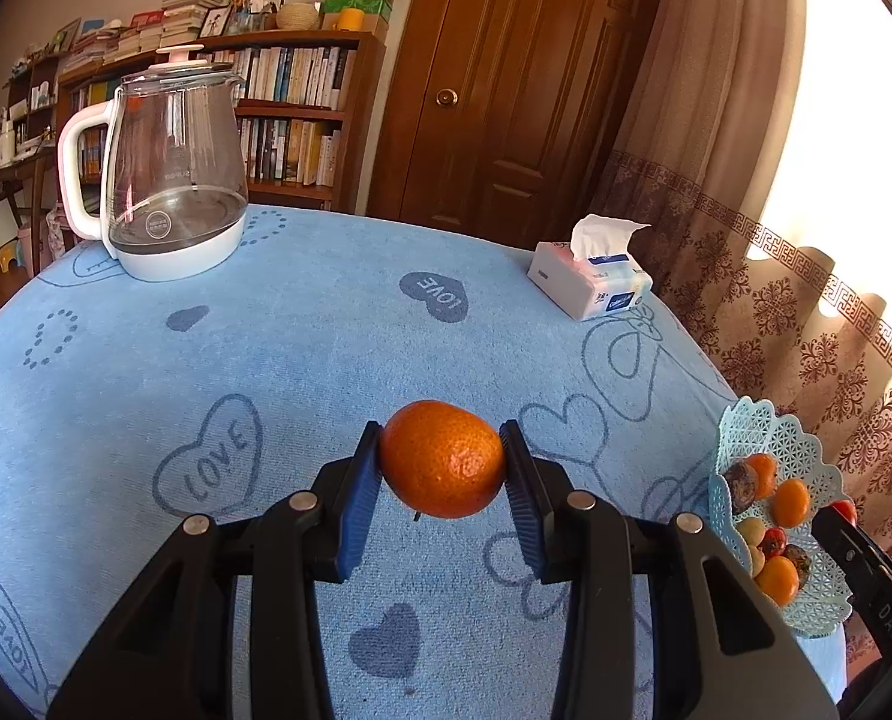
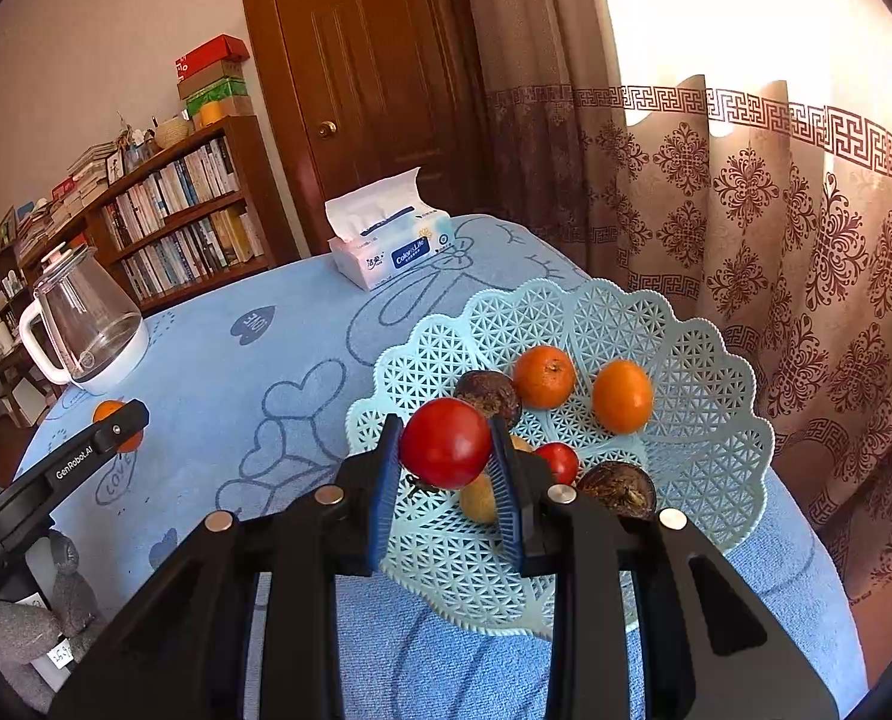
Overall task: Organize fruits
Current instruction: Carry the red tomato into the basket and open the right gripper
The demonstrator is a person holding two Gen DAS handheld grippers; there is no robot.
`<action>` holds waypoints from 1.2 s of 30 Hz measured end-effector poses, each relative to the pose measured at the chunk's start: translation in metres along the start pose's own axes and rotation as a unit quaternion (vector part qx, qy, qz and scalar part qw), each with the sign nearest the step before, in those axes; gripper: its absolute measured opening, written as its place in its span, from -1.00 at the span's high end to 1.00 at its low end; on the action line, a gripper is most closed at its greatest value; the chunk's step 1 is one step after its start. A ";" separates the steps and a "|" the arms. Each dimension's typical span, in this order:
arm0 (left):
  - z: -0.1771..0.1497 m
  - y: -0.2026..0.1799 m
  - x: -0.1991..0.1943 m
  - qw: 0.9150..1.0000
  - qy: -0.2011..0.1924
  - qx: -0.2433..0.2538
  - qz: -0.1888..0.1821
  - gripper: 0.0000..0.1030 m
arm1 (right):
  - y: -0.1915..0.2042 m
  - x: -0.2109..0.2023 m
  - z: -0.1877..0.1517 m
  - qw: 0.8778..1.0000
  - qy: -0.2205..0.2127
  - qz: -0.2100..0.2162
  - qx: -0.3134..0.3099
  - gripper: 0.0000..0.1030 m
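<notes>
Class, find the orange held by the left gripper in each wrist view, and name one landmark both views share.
Left wrist view: the orange sits lower centre, between the left gripper's fingers.
Right wrist view: far left, mid-height, partly hidden behind that gripper's finger.
Shared landmark: the tissue box.
</notes>
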State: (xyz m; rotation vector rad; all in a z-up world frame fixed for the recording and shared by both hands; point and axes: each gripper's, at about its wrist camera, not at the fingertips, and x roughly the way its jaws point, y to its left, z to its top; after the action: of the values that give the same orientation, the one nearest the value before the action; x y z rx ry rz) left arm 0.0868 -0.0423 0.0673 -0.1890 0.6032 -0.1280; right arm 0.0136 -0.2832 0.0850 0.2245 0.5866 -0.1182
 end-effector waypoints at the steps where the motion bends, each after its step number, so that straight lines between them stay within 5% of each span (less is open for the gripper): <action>1: 0.000 -0.001 0.000 1.000 0.000 0.001 -0.001 0.23 | -0.004 0.000 0.000 1.000 0.000 -0.004 0.004 0.43; 17: -0.008 -0.013 0.003 1.000 0.008 0.021 -0.005 0.23 | -0.073 -0.012 0.002 0.996 -0.017 -0.056 0.074 0.43; 30: -0.011 -0.017 0.005 0.999 0.013 0.029 -0.006 0.23 | -0.062 -0.007 -0.020 0.997 0.018 -0.029 0.067 0.43; 36: -0.014 -0.021 0.006 0.999 0.015 0.036 -0.009 0.23 | -0.069 -0.011 -0.027 0.997 0.012 -0.027 0.071 0.14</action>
State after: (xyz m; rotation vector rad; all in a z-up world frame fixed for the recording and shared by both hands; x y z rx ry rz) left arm 0.0822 -0.0653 0.0572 -0.1222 0.6261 -0.1698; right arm -0.0220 -0.3431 0.0568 0.3491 0.6084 -0.2107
